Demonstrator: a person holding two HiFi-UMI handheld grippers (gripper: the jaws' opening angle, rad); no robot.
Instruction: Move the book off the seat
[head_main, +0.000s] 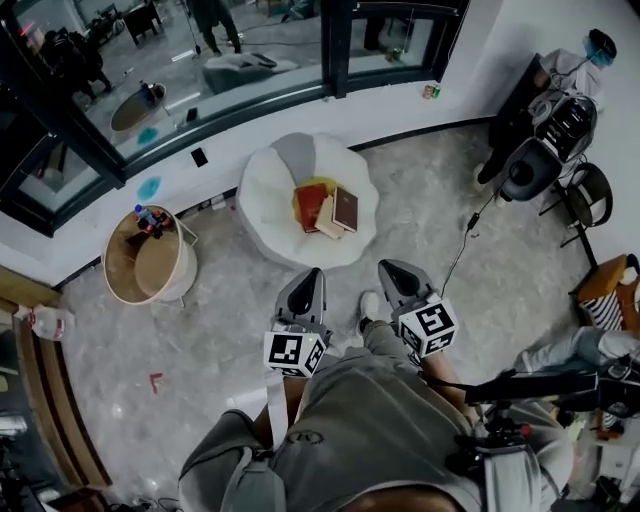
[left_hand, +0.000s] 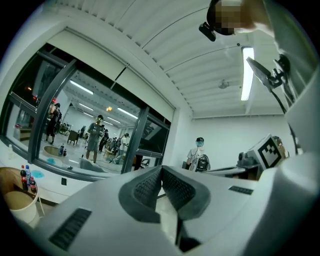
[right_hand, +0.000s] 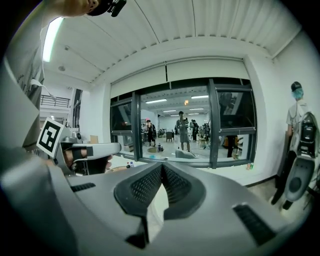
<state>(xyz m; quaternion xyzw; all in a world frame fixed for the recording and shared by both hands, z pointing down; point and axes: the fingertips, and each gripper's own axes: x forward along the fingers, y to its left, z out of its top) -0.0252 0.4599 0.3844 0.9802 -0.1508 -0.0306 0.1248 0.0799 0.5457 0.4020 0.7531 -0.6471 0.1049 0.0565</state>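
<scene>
So the books are on the white round seat (head_main: 268, 205) by the window wall. A red book (head_main: 309, 204) and a dark brown book (head_main: 346, 209) lie side by side near the middle of the cushion, with something pale between them that I can't make out. Both lie flat and nothing is touching them.

The left gripper (head_main: 307, 277) and the right gripper (head_main: 391, 268) are held out in front of the person, pointing toward the seat but well short of it. Each one's own view shows its ribbed pads pressed together with nothing between them — both empty.

Further out, to the left of the seat there's a round tub table (head_main: 182, 262) with a few small bottles (head_main: 148, 219) on it. A masked person (head_main: 583, 62) is standing off in the far right corner.
</scene>
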